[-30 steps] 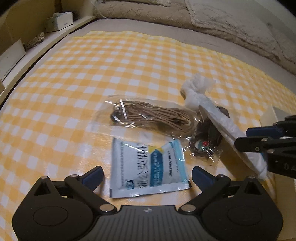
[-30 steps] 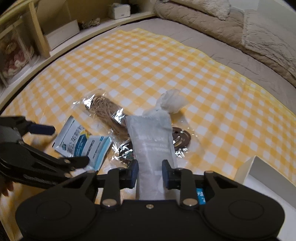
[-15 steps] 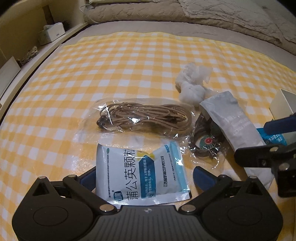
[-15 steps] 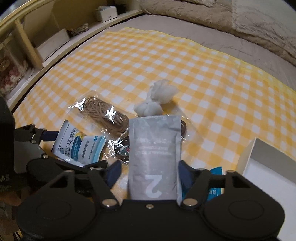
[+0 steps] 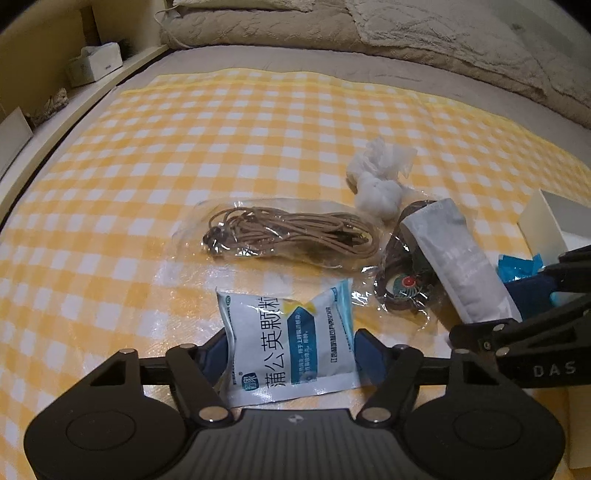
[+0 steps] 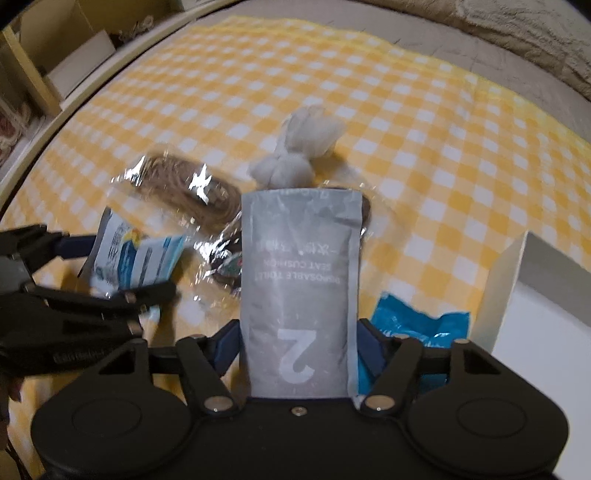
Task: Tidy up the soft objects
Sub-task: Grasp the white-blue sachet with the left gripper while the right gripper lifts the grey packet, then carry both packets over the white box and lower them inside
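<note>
- Since a moment ago both sets of jaws have just closed in: our left gripper [image 5: 290, 345] now pinches the white-and-blue sachet [image 5: 288, 343] at its near edge, our right gripper [image 6: 299, 345] the grey pouch [image 6: 299, 280], both near us on the checked cloth [image 5: 184, 140].
- Both packets look light, limp and slick; we judge an edge-to-edge hold across the near end safest.

Bed [image 5: 295, 59] fills view ahead of gripper. Yellow and white checked cloth [image 5: 184, 147] spread flat over grey sheet. Fluffy beige blanket [image 5: 424, 33] bunched far ahead, along top. Pale wooden shelf [image 5: 92, 92] runs down left side, white box [image 5: 98, 64] on it. Light dim, warm yellow.
</note>
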`<state>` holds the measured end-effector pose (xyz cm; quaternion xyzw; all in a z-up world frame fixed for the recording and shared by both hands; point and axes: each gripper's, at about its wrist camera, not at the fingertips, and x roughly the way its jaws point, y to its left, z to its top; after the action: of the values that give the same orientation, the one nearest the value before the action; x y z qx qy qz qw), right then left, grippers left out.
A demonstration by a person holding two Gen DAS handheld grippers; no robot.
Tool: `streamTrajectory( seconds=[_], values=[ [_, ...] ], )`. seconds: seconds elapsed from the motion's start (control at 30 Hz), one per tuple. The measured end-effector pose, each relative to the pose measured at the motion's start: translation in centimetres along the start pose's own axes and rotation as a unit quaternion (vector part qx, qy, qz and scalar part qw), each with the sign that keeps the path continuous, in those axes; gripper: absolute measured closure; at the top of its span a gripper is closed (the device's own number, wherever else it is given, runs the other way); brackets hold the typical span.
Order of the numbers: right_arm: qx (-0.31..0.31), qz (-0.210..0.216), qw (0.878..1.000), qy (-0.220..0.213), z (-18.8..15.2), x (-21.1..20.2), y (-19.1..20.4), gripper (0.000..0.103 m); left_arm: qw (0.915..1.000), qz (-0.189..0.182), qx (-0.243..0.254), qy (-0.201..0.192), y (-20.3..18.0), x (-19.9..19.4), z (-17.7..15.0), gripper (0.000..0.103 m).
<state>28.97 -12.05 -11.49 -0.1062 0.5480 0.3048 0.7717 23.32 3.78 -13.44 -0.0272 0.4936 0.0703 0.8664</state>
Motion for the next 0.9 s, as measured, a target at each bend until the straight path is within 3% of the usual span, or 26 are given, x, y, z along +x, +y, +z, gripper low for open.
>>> streamTrajectory(
  seconds=[0.07,0.17,0.6,0.9],
  values=[
    [-0.013,-0.008,1.0,0.002,-0.1,-0.1,0.5,0.048,1.0,-0.003,0.001,-0.001,0.1,-0.2,-0.2,0.035],
    [-0.017,-0.006,1.0,-0.005,0.0,-0.5,0.9,0.05,0.9999,-0.009,-0.006,-0.002,0.3,-0.4,-0.1,0.038],
    [-0.017,-0.027,0.998,-0.055,-0.1,-3.8,1.6,0.051,0.9979,-0.02,-0.025,-0.057,0.7,-4.3,0.8,0.039],
    [-0.001,-0.052,0.988,-0.145,-1.2,-9.2,2.0,0.051,0.9915,-0.043,-0.032,-0.119,-0.1,-8.6,1.7,0.039]
  ],
)
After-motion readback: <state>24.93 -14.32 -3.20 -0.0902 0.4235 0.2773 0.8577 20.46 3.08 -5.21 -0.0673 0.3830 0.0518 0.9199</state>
